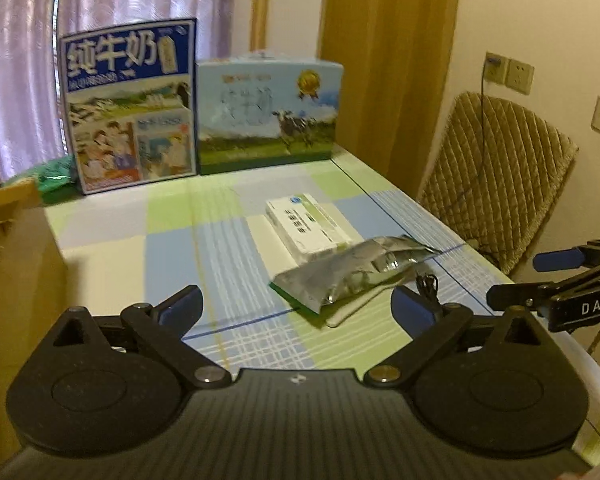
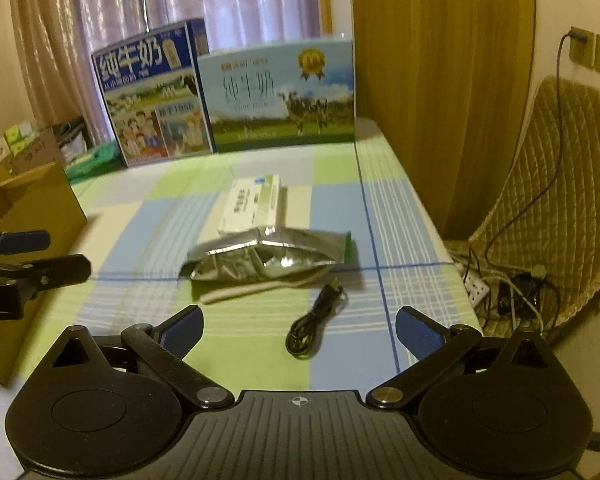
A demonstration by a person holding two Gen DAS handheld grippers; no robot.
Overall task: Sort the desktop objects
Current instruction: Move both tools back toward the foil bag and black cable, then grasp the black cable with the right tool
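Foil pouch overlaps white box; cable nearby; both tools released, empty.

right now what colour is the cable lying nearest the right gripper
Black; the coiled cable shows best in the right wrist view, on the checked cloth.

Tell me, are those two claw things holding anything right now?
No, nothing is held. The left gripper and right gripper both have their fingers spread wide over the table, above the black cable and foil pouch.
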